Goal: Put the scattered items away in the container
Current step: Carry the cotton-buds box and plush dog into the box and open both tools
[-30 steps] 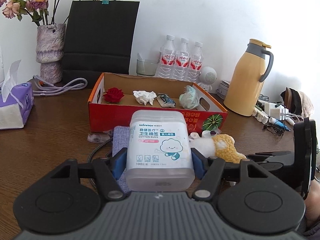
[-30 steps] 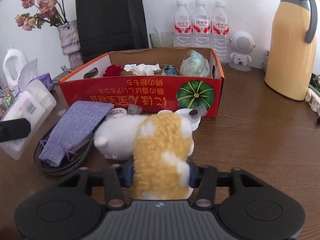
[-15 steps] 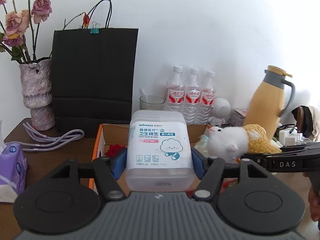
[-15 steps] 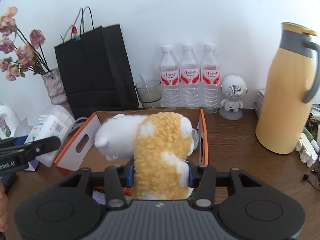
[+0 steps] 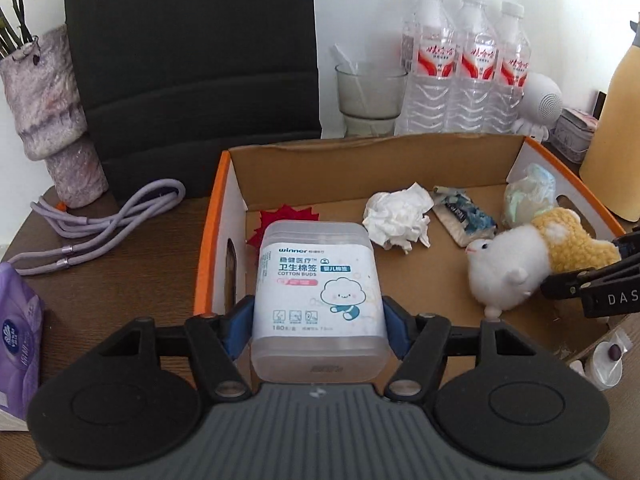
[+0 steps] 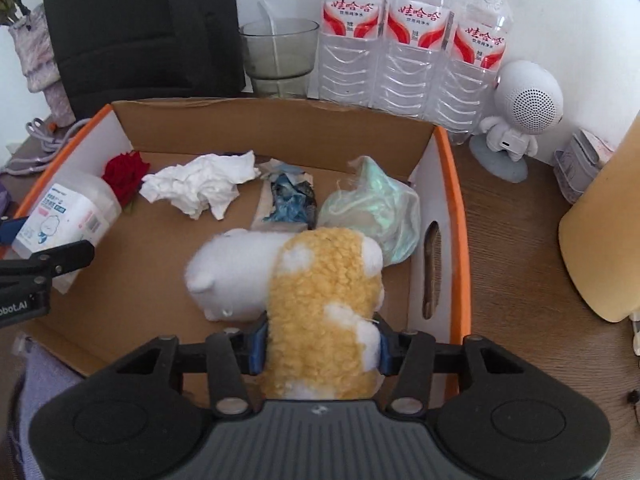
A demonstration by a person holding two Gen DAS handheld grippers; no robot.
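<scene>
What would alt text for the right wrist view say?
The right gripper holds a yellow-and-white plush toy over an orange-rimmed cardboard box containing a crumpled white tissue and red fabric rose. At left, the left gripper holds a translucent cotton-bud box.

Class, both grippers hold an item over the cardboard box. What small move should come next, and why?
Probably lower both a little and let go. The left gripper holds the cotton bud tub and the right gripper holds the plush toy, both already inside the box walls, over bare floor clear of the tissue.
</scene>
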